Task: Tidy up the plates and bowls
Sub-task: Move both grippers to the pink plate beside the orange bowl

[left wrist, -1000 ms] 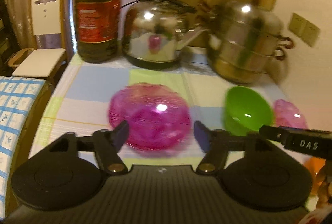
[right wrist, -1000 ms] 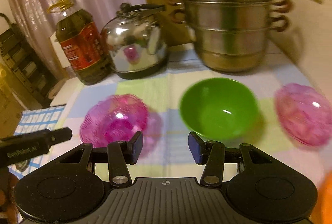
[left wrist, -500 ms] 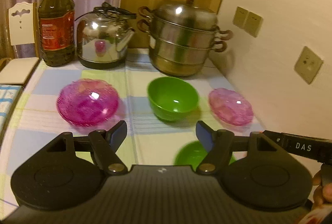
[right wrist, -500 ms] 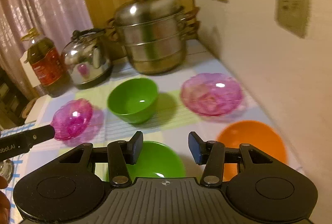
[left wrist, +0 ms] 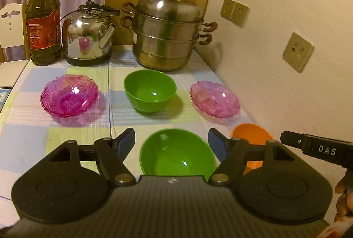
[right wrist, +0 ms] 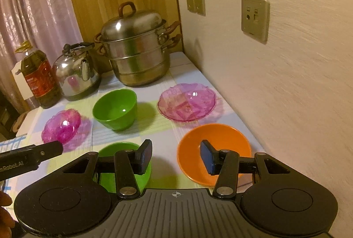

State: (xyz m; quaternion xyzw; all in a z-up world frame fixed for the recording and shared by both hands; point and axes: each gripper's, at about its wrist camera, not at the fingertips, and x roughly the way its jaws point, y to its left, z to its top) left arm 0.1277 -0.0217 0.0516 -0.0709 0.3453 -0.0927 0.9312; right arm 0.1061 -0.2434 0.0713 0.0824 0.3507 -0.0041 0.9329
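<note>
A dark pink glass bowl [left wrist: 68, 95] sits at the left of the checked tablecloth, a green bowl [left wrist: 150, 91] in the middle and a pale pink glass plate [left wrist: 215, 98] at the right. Nearer me lie a green plate [left wrist: 177, 155] and an orange plate [right wrist: 214, 151]. My left gripper [left wrist: 171, 141] is open and empty, above the near green plate. My right gripper [right wrist: 176, 155] is open and empty, its right finger over the orange plate, its left over the green plate [right wrist: 123, 160].
A steel steamer pot [left wrist: 165, 30], a kettle [left wrist: 88, 36] and an oil bottle [left wrist: 43, 24] stand along the back of the table. A wall with sockets [right wrist: 254, 17] runs close along the right edge. A white chair [left wrist: 11, 39] stands at the far left.
Both grippers have pulled back and risen from close over the bowls. The near green and orange plates have come into view. Both grippers stay open and empty.
</note>
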